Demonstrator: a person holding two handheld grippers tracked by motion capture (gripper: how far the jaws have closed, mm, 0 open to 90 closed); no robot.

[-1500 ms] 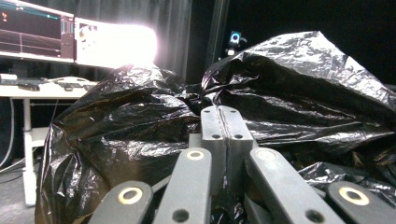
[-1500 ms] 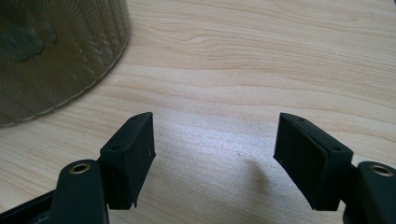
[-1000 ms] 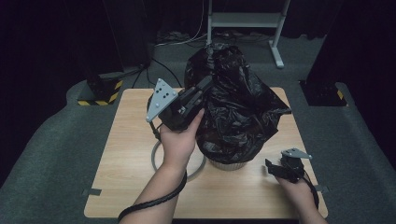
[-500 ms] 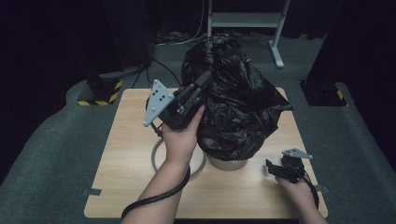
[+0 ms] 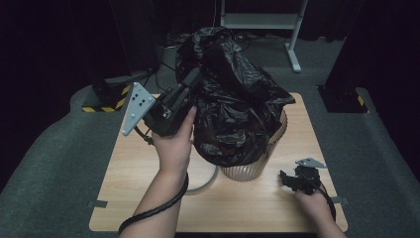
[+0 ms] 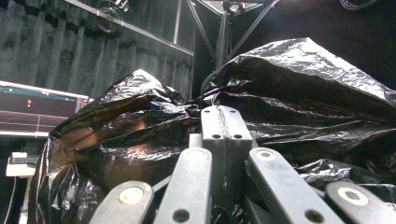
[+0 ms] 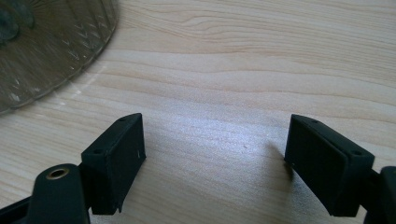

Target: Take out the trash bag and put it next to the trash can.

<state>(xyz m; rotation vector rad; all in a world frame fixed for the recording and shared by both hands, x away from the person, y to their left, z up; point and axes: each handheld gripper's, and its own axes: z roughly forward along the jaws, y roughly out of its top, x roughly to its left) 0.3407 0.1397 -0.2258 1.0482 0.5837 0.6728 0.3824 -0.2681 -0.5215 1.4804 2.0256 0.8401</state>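
— As you look from the person's edge of the table (image 5: 148, 208), what sits closest?

— The right gripper (image 5: 289, 179), down at about five o'clock on the tabletop, with the hand behind it. Its jaws have just been opening, and in the right gripper view the right gripper (image 7: 215, 163) stands wide with nothing but bare wood between the two black pads.

— And what is just past it?

— A ribbed, see-through bin (image 5: 252, 166), at about eleven o'clock from that gripper and near it but apart. Its rounded wall shows at the upper left corner in the right gripper view, bin (image 7: 51, 51), resting on the wood.

— Where is the black bag?

— The black bag (image 5: 233, 114) is heaped over the top of the bin and hangs down its sides, near the centre of the table and bulging up toward twelve o'clock. It is crumpled and shiny.

— Is the other tool on it?

— Yes. The left gripper (image 5: 195, 79), raised off the table at about ten o'clock from the bin, points into the bag's upper left folds. In the left gripper view its jaws are pressed flat together, the left gripper (image 6: 225, 116) pinching the plastic, with the black bag (image 6: 299, 84) rising on both sides.

— Anything beyond?

— A white metal stand (image 5: 292, 34) on the floor at twelve o'clock, well apart.
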